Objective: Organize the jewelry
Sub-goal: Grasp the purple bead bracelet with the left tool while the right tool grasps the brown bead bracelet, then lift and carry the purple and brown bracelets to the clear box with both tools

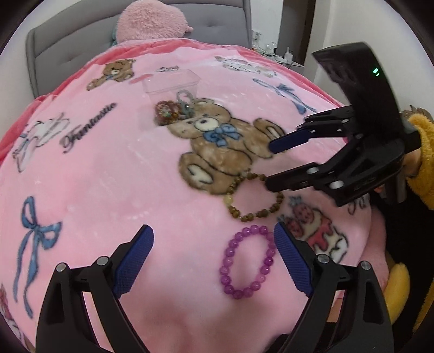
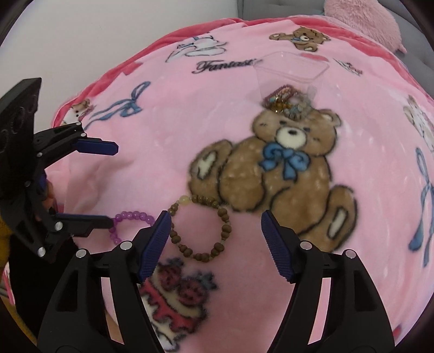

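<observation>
The brown wooden bead bracelet (image 2: 200, 228) lies flat on the pink blanket (image 2: 152, 141), low in the middle of my right wrist view, just below the foot of the printed teddy bear (image 2: 274, 173). It has one pale yellowish bead at its upper left. My right gripper (image 2: 215, 239) hangs over it with the jaws apart and nothing pinched; the bracelet sits between the two blue pads, its left edge just beside the left pad (image 2: 156, 241), though I cannot tell if they touch.

The purple bead bracelet (image 1: 248, 262) lies just below the brown one in my left wrist view, lower middle of the frame. My left gripper (image 1: 214, 260) is spread wide and empty; the purple ring lies toward the right pad (image 1: 291, 260), close to it, and well apart from the left one.

In the right wrist view the purple bracelet shows only partly at lower left, behind my left gripper's lower finger.

Farther up the blanket, above the bear's head, stands a clear plastic container (image 1: 173, 87) with a small heap of mixed jewelry (image 1: 171, 108) inside. A fluffy pink plush (image 1: 152, 21) and a grey padded headboard (image 1: 67, 49) sit at the top of the left view. A yellow fuzzy sleeve (image 1: 423, 152) shows at the right edge.
</observation>
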Tool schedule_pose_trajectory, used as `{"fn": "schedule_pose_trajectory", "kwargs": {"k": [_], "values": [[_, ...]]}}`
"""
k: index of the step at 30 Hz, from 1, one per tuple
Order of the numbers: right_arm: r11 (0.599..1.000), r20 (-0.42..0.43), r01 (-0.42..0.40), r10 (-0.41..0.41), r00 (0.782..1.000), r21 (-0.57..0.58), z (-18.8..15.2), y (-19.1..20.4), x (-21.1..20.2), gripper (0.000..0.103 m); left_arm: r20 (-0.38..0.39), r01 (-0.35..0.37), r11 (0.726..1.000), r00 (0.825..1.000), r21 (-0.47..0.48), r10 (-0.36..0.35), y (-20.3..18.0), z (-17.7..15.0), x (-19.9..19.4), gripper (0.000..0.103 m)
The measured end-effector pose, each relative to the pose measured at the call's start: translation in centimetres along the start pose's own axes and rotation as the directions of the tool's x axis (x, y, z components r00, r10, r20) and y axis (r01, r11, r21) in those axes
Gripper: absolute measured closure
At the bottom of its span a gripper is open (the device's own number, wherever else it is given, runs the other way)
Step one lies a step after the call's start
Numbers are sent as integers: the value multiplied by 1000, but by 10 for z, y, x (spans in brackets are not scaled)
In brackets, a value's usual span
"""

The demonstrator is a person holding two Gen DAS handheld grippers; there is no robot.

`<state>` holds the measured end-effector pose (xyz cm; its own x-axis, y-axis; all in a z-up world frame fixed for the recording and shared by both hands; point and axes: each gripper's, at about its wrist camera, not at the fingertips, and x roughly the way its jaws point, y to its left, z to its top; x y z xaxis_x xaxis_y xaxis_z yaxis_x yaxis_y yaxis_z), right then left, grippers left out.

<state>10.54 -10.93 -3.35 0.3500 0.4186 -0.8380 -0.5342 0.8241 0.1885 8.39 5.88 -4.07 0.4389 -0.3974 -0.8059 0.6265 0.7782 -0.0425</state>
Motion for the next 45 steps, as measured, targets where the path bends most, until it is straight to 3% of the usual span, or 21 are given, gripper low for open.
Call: {"fn": "schedule_pose_trajectory", "kwargs": {"k": [1,7,14,16,23,29,37,45], "values": [[1000,-10,9,-9,1000,0,-1,0,4,52,-9,13,1000,1000,-3,-13,0,0,2,21],[1000,-48,2,-1,999,22,-7,-2,17,63,-95,57,997,994,-48,-62,6,-7,19,57],[1000,-64,20,-20,998,12,-6,-3,24,69,-164,114,993,980,-1,-113,-8,-10,34,60],[999,-66,34,-34,997,2,-5,-3,26,77,-180,116,993,977,-1,-114,-8,-11,37,62],[998,-42,57,-58,997,-24,-6,-3,27,92,-185,100,994,977,-34,-104,0,-14,38,93],[998,-23,56,-56,998,-29,-7,-2,24,93,-174,70,997,983,27,-65,-10,-11,35,93],[1000,75,-3,3,997,-6,0,-3,-4,94,-105,42,994,994,97,-32,-21,-6,19,93],[1000,150,-12,14,989,-13,15,-3,-34,94,-79,36,996,996,86,-29,-21,5,14,93]]}}
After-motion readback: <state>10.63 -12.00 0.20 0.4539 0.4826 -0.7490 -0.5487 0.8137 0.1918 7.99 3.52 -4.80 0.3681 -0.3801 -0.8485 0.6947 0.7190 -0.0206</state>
